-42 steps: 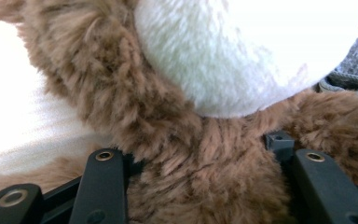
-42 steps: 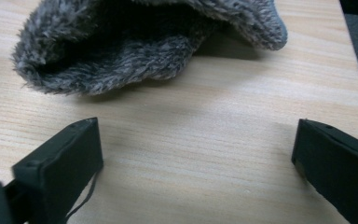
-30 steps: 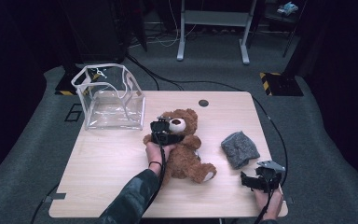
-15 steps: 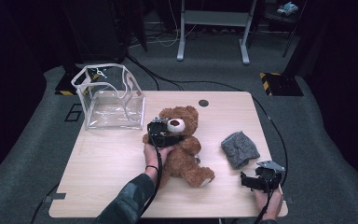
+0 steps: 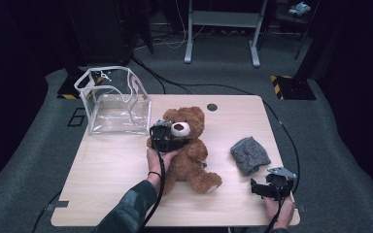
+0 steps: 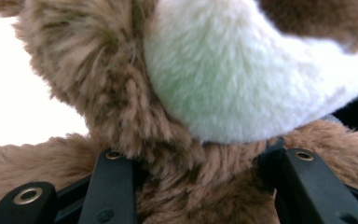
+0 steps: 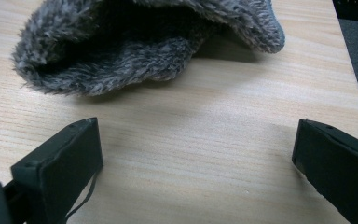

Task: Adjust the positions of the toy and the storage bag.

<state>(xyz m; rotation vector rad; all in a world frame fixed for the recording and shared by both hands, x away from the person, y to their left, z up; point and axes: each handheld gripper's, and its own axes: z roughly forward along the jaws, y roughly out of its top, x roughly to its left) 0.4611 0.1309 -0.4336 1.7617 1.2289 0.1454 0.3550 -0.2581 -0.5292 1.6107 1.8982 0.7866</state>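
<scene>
Brown teddy bear (image 5: 187,148) sits mid-table, neck squeezed in the left gripper (image 5: 167,138). It has tipped a little toward the clear box (image 5: 112,102) at ten o'clock, maybe its home. Right gripper (image 5: 269,187) waits wide open at five o'clock.

No readable text or labels.

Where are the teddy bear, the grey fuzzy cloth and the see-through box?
teddy bear (image 5: 190,160), high view, on its belly.
grey fuzzy cloth (image 5: 249,154), high view, on its middle.
see-through box (image 5: 119,116), high view, on its front wall.
</scene>
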